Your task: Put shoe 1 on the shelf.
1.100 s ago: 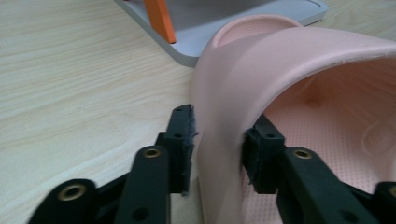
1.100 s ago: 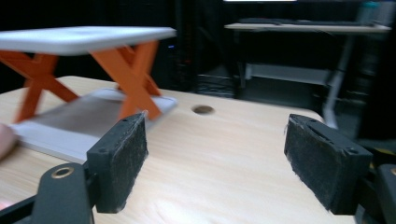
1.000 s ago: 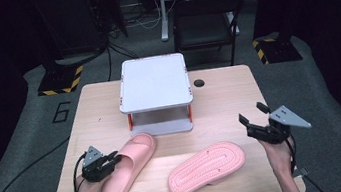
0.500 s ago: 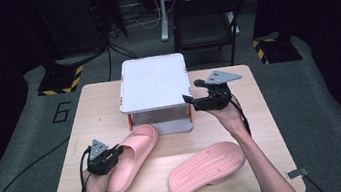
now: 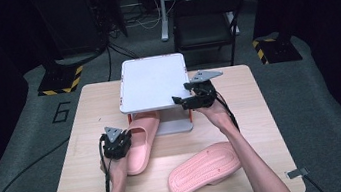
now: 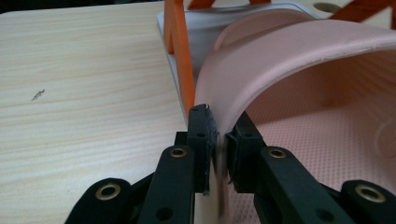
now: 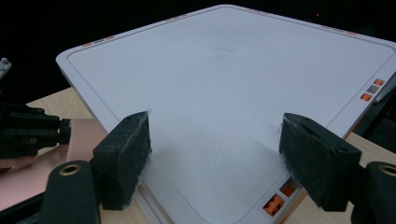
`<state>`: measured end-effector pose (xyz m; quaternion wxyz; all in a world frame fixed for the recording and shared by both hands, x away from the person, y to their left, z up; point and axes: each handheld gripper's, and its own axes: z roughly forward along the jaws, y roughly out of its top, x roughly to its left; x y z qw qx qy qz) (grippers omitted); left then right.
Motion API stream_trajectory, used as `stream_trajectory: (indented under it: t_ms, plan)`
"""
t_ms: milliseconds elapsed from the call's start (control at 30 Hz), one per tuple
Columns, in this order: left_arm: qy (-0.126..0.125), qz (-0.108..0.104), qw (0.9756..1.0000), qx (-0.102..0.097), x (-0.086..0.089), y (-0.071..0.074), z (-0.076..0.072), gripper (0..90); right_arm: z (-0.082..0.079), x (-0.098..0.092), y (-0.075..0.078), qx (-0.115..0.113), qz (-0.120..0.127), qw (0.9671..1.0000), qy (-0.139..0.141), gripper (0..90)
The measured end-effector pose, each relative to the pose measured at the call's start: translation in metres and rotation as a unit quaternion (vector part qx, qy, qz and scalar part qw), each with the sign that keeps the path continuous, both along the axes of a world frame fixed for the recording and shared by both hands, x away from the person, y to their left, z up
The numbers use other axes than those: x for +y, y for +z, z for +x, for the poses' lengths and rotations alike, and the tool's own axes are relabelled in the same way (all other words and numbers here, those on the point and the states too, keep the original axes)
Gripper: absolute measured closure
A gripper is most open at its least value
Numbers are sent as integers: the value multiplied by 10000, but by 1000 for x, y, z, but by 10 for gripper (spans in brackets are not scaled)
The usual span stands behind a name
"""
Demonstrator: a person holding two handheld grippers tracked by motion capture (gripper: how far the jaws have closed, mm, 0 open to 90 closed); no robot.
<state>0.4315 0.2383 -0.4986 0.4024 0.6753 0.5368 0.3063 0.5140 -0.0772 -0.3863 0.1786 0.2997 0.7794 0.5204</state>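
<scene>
A pink slipper (image 5: 139, 138) lies upright on the wooden table (image 5: 85, 188), its toe tucked under a white two-tier rack (image 5: 153, 80) with orange legs. My left gripper (image 5: 122, 142) is shut on the left edge of its strap. In the left gripper view the pads (image 6: 201, 140) pinch the strap of the slipper (image 6: 303, 70) beside an orange leg (image 6: 180, 56). My right gripper (image 5: 179, 102) hovers open at the rack's front right corner. In the right gripper view its gripper (image 7: 215, 140) spreads over the rack top (image 7: 233, 70) with nothing between the jaws.
A second pink slipper (image 5: 204, 168) lies sole up near the table's front right. Beyond the table stand a dark chair (image 5: 204, 25) and yellow-black floor plates (image 5: 58, 84). Cables trail off the left front edge.
The left gripper has pushed the slipper forward so its toe is now under the rack. The right gripper has swung from the table's right edge to the rack's front right corner.
</scene>
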Motion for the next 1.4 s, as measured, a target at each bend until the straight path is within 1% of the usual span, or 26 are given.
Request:
stream_trajectory:
  t_ms: [33,67,100,133,167,267,567,700,767,833,867,900,933,967,1000,1033,1067,1133,1167,1200,1233,1267,1300,1333,1367,1400]
  plan:
    - [77,79,9999,27,-4,1,3,812,0,1,0,-5,-4,10000,-9,252]
    - [259,119,9996,-52,-11,-1,7,813,1,1,0,-25,-67,10000,-43,254]
    - [333,162,9993,15,-15,-1,8,814,0,1,0,-17,-64,10000,-63,255]
    - [438,187,9989,-36,-18,-2,10,816,1,1,0,-42,-87,9999,-46,255]
    - [438,187,9989,-36,-18,-2,10,814,1,1,0,-42,-87,9999,-46,255]
    - [626,211,9978,39,-28,-6,17,813,0,2,0,-44,-98,9999,-58,255]
    - [669,56,9976,150,-27,-8,30,788,0,2,-1,-36,-125,9999,-80,257]
    - [836,30,9964,146,-32,-8,35,784,0,4,-1,-30,-112,9998,-131,256]
    - [854,18,9962,148,-33,-8,36,764,0,4,0,-9,-113,9998,-142,256]
    - [775,-43,9969,124,-31,-7,35,679,0,3,0,-8,-128,9998,-134,256]
    - [628,-69,9980,-19,-27,-6,31,633,0,3,0,-13,-134,9998,-124,257]
    - [628,-69,9980,-19,-27,-6,31,571,0,3,0,-13,-134,9998,-124,257]
    - [171,-406,9990,-70,-21,-4,25,518,0,2,0,-5,-157,9998,-97,257]
    - [45,-372,9992,-143,-19,-3,21,498,0,3,0,23,-148,9998,-117,257]
    - [45,-372,9992,-143,-19,-3,21,473,0,3,1,4,-160,9998,-119,256]
    - [-238,-360,9988,-244,-14,-2,16,473,0,3,1,4,-160,9998,-119,256]
    - [-778,-458,9956,-245,-3,0,6,412,0,3,1,-5,-185,9998,-125,256]
    - [-1320,-665,9887,-259,9,3,-5,337,0,3,1,5,-174,9998,-121,256]
    - [-1320,-665,9887,-259,9,3,-5,299,0,3,1,5,-174,9998,-121,256]
    - [-1555,-633,9854,-269,14,4,-11,299,0,3,1,7,-184,9998,-117,256]
    - [-1783,-593,9818,-260,18,5,-18,260,0,3,1,15,-198,9997,-116,257]
    - [-2119,-492,9758,-213,26,5,-29,206,0,3,2,28,-228,9997,-104,257]
    - [-2119,-492,9758,-213,26,5,-29,180,0,3,2,28,-228,9997,-104,257]
    - [-2373,-360,9707,-120,30,2,-40,162,0,3,2,43,-230,9997,-100,258]
    - [-2373,-360,9707,-120,30,2,-40,145,0,3,2,43,-230,9997,-100,258]
    - [-2521,-125,9676,68,32,-4,-48,134,0,3,2,50,-224,9997,-120,259]
